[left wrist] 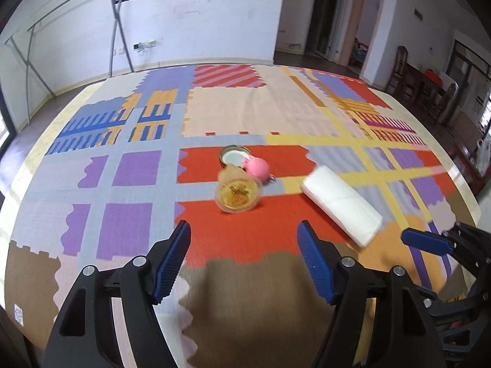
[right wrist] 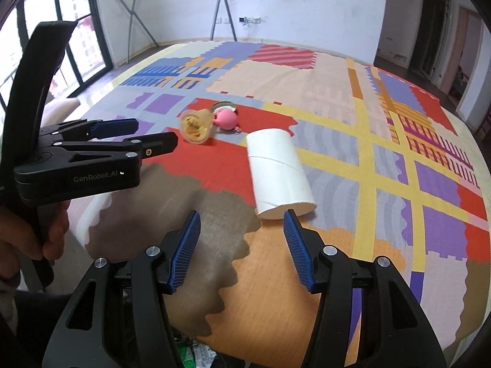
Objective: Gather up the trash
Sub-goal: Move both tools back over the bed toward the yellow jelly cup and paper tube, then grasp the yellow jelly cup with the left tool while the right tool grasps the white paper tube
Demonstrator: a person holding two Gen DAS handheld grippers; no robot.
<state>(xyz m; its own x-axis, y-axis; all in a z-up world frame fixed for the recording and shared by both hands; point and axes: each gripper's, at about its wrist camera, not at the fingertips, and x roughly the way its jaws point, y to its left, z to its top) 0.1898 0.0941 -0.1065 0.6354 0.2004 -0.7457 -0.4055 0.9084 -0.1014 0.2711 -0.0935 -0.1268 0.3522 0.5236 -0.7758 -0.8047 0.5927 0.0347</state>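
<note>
Big table under a multicoloured patchwork-print cloth [left wrist: 147, 165] fills both views. On it, largest item: white soft-pack of tissues [left wrist: 342, 204], lying flat right of centre, nearest the right gripper [right wrist: 242, 250]. Next, clear plastic cup with yellowish residue [left wrist: 237, 192], tipped on its side, mouth toward the left gripper [left wrist: 244, 260]. Touching or just behind it, small pink rounded toy with a metal ring [left wrist: 257, 168]. Behind that, round gold-rimmed lid with white inside [left wrist: 234, 155].

Both grippers hover above the near table edge, jaws spread wide, holding nothing. Left one lines up with the cup, right one with the tissue pack.

Progress judgement: nothing collected yet; all items loose on the cloth. No bin clearly visible; something green-printed below the table edge in the right view, unclear. Probably cup goes first.
</note>
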